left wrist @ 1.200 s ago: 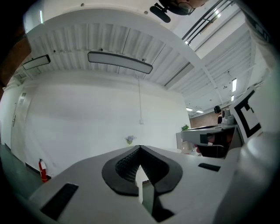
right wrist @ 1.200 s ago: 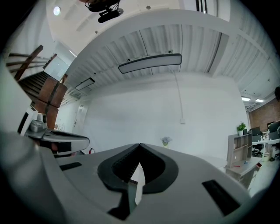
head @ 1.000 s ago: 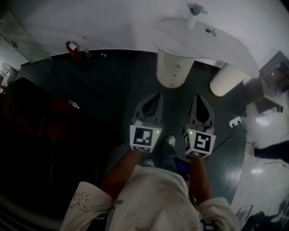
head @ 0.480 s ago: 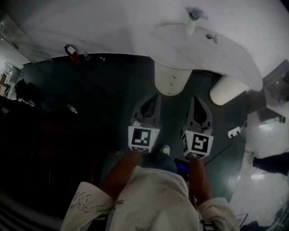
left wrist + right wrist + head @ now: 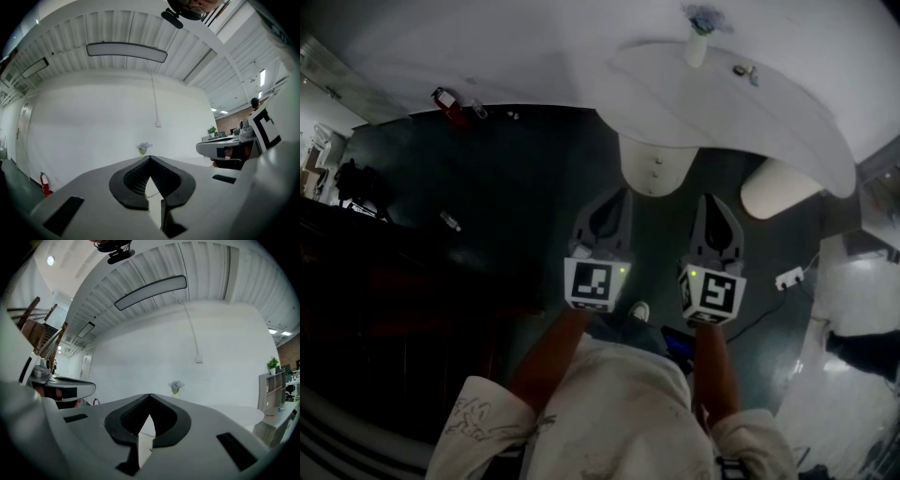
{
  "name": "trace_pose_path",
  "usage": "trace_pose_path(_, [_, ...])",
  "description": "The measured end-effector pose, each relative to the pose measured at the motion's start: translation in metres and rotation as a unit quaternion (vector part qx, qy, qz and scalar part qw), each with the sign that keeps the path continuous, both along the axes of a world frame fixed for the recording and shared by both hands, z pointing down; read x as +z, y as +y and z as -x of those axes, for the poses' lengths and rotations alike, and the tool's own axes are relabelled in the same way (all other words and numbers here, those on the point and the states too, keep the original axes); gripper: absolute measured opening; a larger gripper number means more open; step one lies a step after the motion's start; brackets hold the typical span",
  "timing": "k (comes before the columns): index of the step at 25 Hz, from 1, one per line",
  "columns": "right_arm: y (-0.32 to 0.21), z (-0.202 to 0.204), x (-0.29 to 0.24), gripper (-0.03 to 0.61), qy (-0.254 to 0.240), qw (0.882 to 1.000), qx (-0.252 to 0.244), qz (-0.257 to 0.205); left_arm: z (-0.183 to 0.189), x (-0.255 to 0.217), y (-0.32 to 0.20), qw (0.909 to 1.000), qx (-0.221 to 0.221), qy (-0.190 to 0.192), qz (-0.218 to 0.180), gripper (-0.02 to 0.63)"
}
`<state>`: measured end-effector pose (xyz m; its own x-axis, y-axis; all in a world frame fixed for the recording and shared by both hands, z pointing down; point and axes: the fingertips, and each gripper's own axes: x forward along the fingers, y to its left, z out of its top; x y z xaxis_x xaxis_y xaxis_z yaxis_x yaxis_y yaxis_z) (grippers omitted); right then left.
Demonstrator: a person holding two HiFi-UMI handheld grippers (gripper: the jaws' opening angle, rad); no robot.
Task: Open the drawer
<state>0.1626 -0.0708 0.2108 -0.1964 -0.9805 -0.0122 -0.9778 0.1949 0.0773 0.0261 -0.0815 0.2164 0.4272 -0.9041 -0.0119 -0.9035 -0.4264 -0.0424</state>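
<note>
dimly, drawer pedestal (image 5: pixel 654 171) (top under tabletop (image 5: pixel 759 108))

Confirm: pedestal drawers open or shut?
Shut. The drawers lie flush with the curved front of the pedestal, knobs in one line.

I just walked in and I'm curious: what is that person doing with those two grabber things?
A person stands in front of a white desk, holding the left gripper and the right gripper out side by side. Both are shut and hold nothing. They point toward the round drawer unit under the desk, but neither touches it, and its drawers look closed.
</note>
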Motion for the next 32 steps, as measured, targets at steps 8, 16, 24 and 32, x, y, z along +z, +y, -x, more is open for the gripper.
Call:
trace_pose_path(8, [-0.038, 0.013, 0.019, 0.005, 0.005, 1.000, 0.006, 0.020, 0.006, 0.013, -0.040, 0.9999, 0.010, 0.010, 0.010, 0.002])
trace_pose_path(16, [-0.079, 0.047, 0.053, 0.005, 0.015, 0.998, 0.030, 0.048, 0.038, 0.037, -0.093, 0.9992, 0.027, 0.020, 0.023, 0.002])
trace_pose_path(24, [-0.120, 0.087, 0.093, 0.005, 0.022, 0.998, 0.046, 0.045, 0.061, 0.076, -0.142, 0.9985, 0.045, 0.023, 0.018, 0.002])
trace_pose_path(32, [-0.147, 0.079, 0.166, 0.005, 0.027, 0.996, 0.043, 0.067, 0.054, 0.147, -0.162, 0.9977, 0.033, 0.040, 0.044, 0.002])
